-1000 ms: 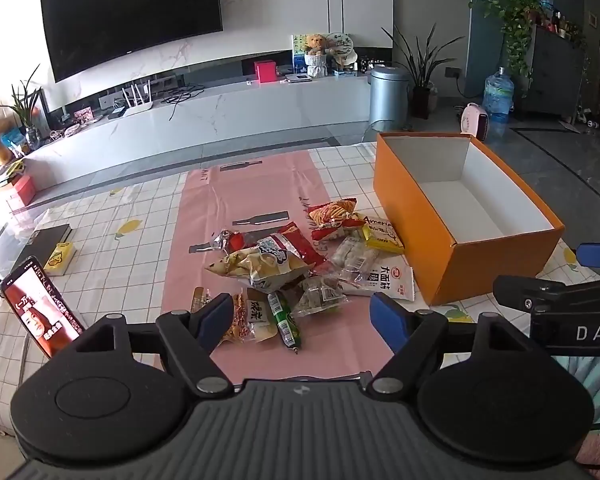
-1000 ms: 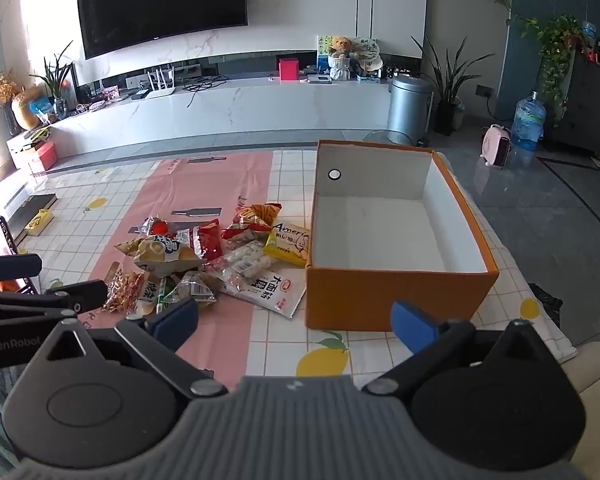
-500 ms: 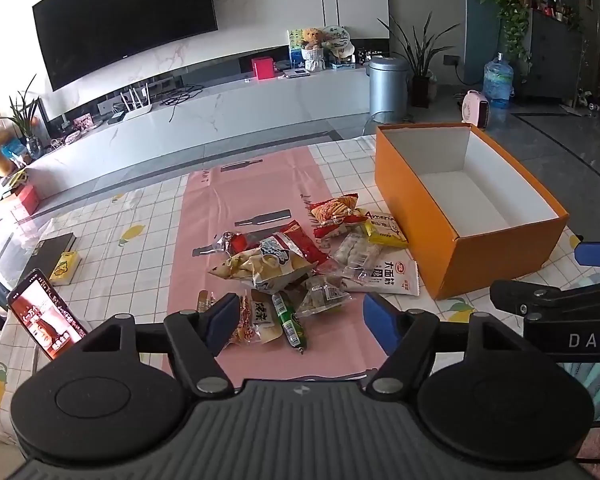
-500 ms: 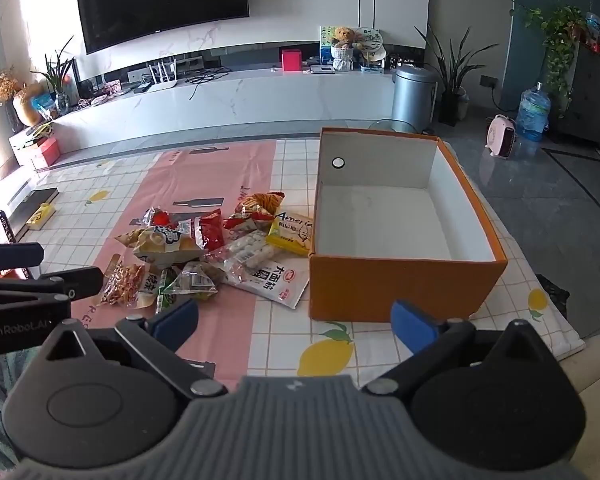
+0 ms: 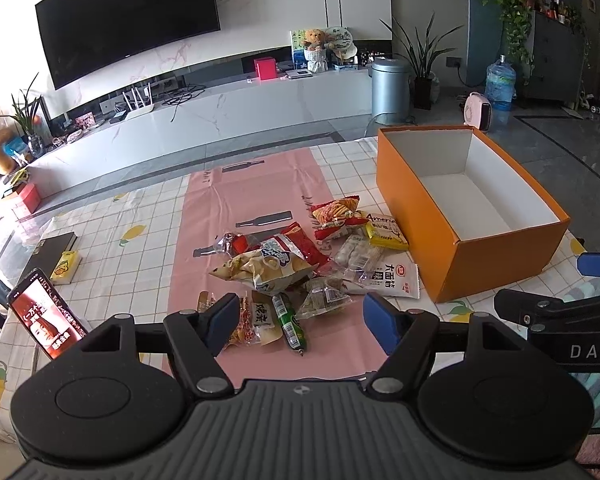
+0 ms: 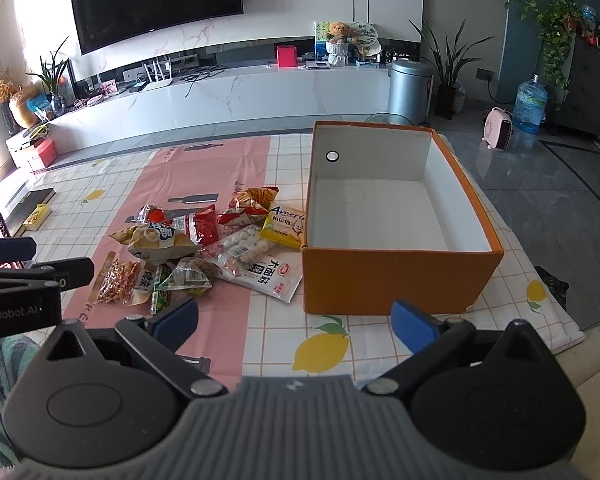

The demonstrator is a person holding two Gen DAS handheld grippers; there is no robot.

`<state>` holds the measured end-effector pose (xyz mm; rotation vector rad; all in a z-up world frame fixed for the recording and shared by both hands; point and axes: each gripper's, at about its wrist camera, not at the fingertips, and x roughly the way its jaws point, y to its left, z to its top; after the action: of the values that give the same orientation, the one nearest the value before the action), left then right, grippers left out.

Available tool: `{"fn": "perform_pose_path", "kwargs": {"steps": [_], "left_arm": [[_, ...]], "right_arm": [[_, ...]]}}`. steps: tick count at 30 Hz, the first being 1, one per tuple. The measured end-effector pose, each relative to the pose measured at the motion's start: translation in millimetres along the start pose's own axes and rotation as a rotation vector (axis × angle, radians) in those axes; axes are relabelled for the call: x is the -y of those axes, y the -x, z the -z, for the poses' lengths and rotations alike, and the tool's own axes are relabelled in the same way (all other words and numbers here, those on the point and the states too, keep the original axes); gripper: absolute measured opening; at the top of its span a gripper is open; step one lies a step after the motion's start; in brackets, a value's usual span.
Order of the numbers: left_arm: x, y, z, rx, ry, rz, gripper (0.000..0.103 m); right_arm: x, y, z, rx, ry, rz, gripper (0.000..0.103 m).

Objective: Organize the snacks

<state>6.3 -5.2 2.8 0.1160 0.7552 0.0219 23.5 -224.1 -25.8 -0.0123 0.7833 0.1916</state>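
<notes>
A white tablecloth (image 6: 440, 320) with a thin grid and yellow lemon prints, crossed by a pale pink runner (image 5: 256, 184) marked with dark bottle silhouettes. An orange box (image 6: 396, 280) with a plain white inside. Beside it a heap of snack packets (image 5: 300, 264) — red bags, one cream bag with a blue logo, a yellow packet (image 6: 284, 226), a white packet (image 6: 274, 276) with dark characters and a red badge, a green stick (image 5: 290, 322). Both the left gripper (image 5: 300, 320) and the right gripper (image 6: 296, 322) are black with blue finger pads. A phone (image 5: 46, 314) glows red — its casing is black.
</notes>
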Motion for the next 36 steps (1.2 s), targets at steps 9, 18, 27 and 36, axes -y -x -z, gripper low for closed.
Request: {"fn": "perform_pose_path", "kwargs": {"steps": [9, 18, 27, 36], "left_arm": [[2.0, 0.7, -1.2, -0.001, -0.003, -0.001, 0.083], [3.3, 1.5, -2.9, 0.003, -0.003, -0.001, 0.083], [3.4, 1.7, -3.3, 0.002, -0.003, -0.001, 0.083], [3.9, 1.5, -3.0, 0.002, -0.002, -0.001, 0.083]], "right_arm": [[-0.4, 0.3, 1.4, 0.007, 0.001, 0.000, 0.099], [0.6, 1.5, 0.1, 0.003, 0.001, -0.002, 0.099], [1.1, -0.1, 0.4, -0.002, -0.004, 0.002, 0.099], [0.6, -1.0, -0.1, -0.004, 0.000, 0.008, 0.099]]}}
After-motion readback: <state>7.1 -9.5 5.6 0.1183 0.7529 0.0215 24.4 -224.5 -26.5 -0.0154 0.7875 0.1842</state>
